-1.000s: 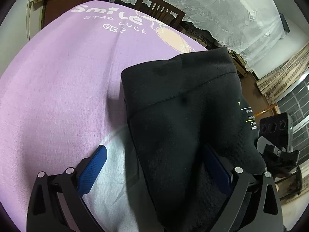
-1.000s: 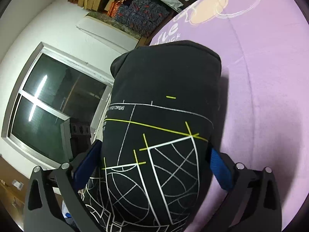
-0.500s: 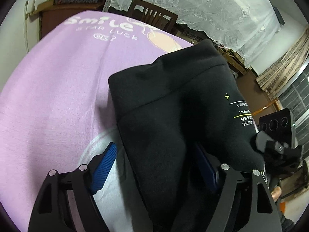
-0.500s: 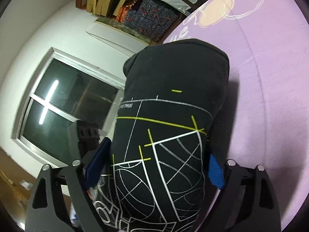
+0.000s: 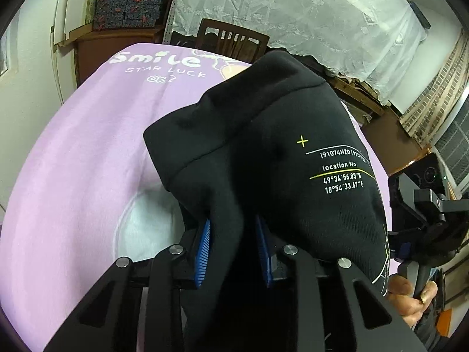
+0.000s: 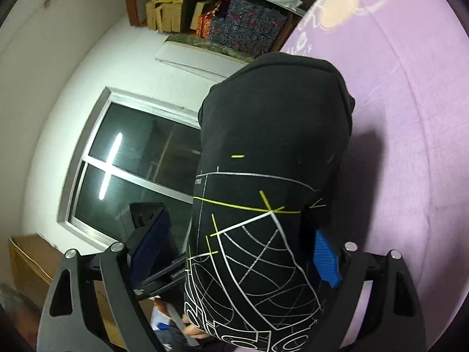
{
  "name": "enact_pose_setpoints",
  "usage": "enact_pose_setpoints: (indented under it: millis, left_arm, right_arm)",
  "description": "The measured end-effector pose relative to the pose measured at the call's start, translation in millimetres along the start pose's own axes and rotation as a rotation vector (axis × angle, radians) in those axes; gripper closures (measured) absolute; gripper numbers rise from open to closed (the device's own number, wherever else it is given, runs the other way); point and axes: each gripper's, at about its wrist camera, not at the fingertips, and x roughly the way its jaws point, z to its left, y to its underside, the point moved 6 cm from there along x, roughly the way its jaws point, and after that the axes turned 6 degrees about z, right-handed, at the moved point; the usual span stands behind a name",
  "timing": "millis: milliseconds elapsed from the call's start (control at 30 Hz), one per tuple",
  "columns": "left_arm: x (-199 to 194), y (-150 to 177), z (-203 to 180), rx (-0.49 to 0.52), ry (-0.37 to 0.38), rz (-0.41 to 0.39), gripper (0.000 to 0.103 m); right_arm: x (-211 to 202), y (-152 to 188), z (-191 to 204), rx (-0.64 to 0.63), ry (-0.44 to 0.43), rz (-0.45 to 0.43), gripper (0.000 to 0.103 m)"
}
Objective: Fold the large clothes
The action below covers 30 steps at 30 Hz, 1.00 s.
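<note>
Left wrist view. Lilac printed surface (image 5: 88, 152) across frame left; lace curtain (image 5: 293, 14) above. Black garment (image 5: 263, 161), folded bundle, fills frame centre, long axis running up and away from the left gripper (image 5: 233, 252), whose blue fingers (image 5: 203, 252) pinch its lower fold.

Right wrist view. Window (image 6: 132, 170) at left, lilac surface at right. Garment lies between the right gripper (image 6: 237, 264) fingers; these stand spread, clamping not evident. Left gripper judged nearer for carrying.

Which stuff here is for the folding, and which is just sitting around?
For the folding: black garment, left gripper, right gripper, purple cloth underneath.

Just sitting around: wooden chair, lace curtain, window, cardboard boxes.
</note>
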Motion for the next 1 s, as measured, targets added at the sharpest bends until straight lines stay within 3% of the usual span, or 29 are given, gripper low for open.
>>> enact_pose_setpoints:
  millis: [133, 300, 433, 667, 900, 1000]
  left_arm:
    - [-2.2, 10.2, -16.7, 0.006, 0.03, 0.022, 0.082]
    - [-10.4, 14.4, -58.8, 0.066, 0.073, 0.021, 0.085]
    - [-9.9, 22.2, -116.4, 0.151, 0.104, 0.031, 0.085]
    - [15.3, 40.8, -239.3, 0.326, 0.178, 0.086, 0.085]
    - [77.6, 86.0, -345.8, 0.465, 0.209, 0.187, 0.084]
    - [100.6, 102.3, -364.9, 0.497, 0.192, 0.2, 0.079]
  right_arm:
    - [-19.7, 14.2, 3.5, 0.042, -0.041, -0.022, 0.017]
    - [-67.3, 38.6, 25.1, 0.001, -0.037, -0.076, 0.017]
    - [-123.1, 56.1, 31.4, -0.007, -0.026, -0.151, 0.017]
    - [-259.3, 95.8, 28.8, 0.002, 0.048, -0.342, 0.017]
    - [-362.5, 138.1, -15.1, 0.098, 0.192, -0.446, 0.017]
    - [-382.2, 150.6, -49.6, 0.193, 0.241, -0.458, 0.017]
